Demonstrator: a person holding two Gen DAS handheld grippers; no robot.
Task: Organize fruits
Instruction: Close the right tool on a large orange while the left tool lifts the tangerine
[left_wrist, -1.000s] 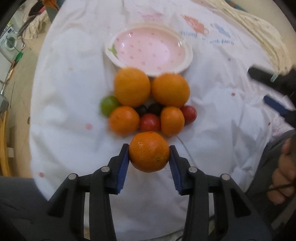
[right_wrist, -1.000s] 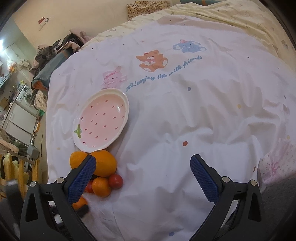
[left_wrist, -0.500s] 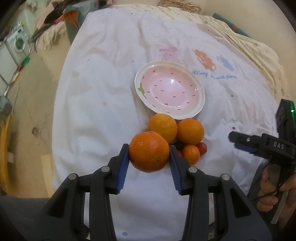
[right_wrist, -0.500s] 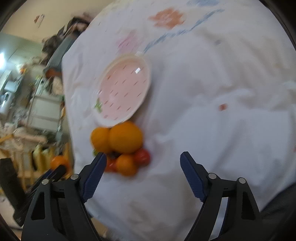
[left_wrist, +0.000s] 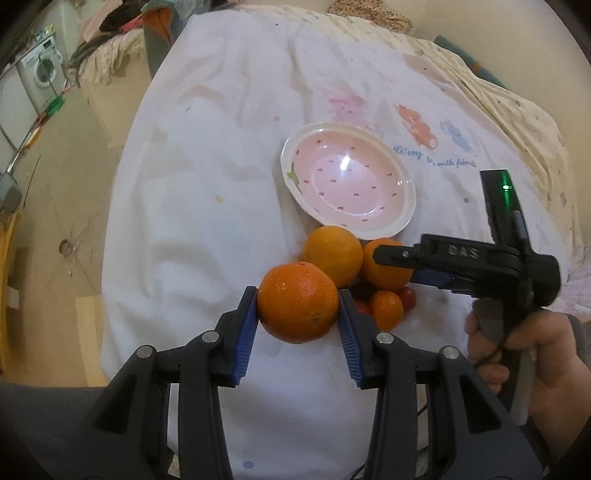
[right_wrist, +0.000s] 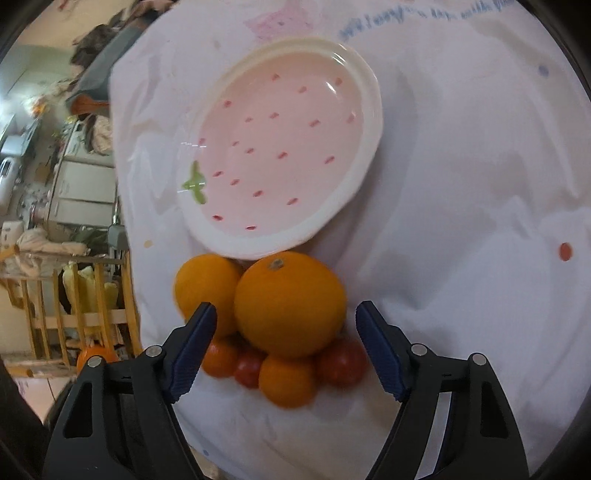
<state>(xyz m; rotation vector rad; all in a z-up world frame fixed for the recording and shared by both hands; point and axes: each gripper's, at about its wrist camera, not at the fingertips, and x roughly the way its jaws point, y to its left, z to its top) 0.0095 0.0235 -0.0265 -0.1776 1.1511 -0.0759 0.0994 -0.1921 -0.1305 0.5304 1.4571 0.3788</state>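
My left gripper is shut on an orange, held above the white sheet, near side of the fruit pile. The pile lies just in front of an empty pink strawberry plate: two large oranges, small oranges and red tomatoes. My right gripper is open, its jaws straddling the larger orange from above; it also shows in the left wrist view over the pile's right side. The plate shows in the right wrist view too.
The white cartoon-print sheet covers a bed. Its left edge drops to the floor, with a washing machine and clutter beyond. A wooden rack stands off the bed's left side.
My left gripper has lifted the orange up and back from the pile. My right gripper has swung left and down, arriving over the large orange, jaws still open.
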